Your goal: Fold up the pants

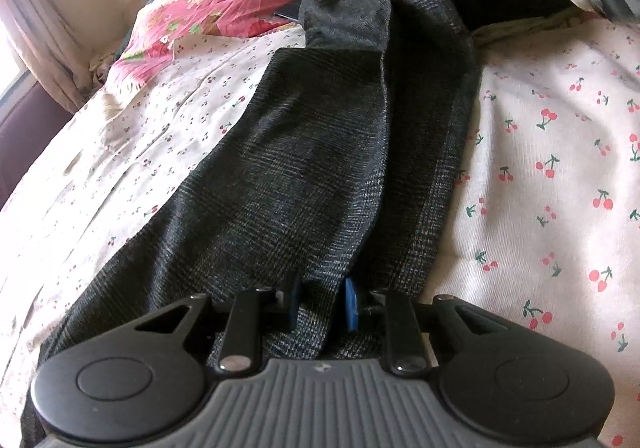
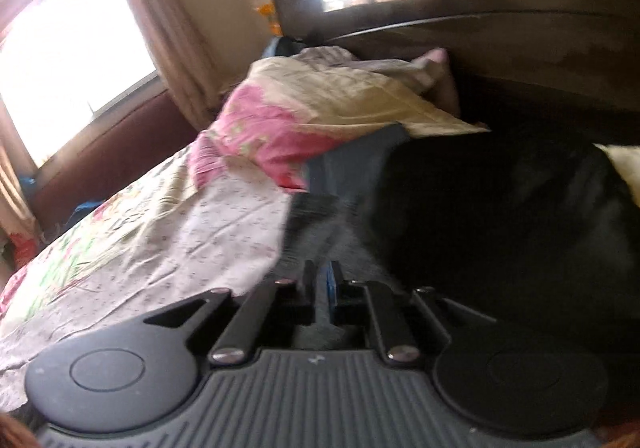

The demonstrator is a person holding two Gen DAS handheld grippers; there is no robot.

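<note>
Dark grey checked pants [image 1: 320, 152] lie stretched along the bed, both legs side by side running away from me. My left gripper [image 1: 322, 304] is shut on a ridge of the pants' near end, the fabric pinched between its blue pads [image 1: 352, 304]. In the right wrist view, which is blurred, my right gripper [image 2: 322, 288] has its jaws almost together on dark grey fabric of the pants [image 2: 344, 208]. A black cloth mass [image 2: 500, 216] fills the right of that view.
The bed has a white cherry-print sheet [image 1: 560, 168]. A pink and cream floral pillow [image 1: 224, 8] lies at the head, also in the right wrist view [image 2: 320, 108]. A dark wooden headboard [image 2: 480, 8], a curtain [image 2: 172, 32] and a bright window [image 2: 68, 48] stand behind.
</note>
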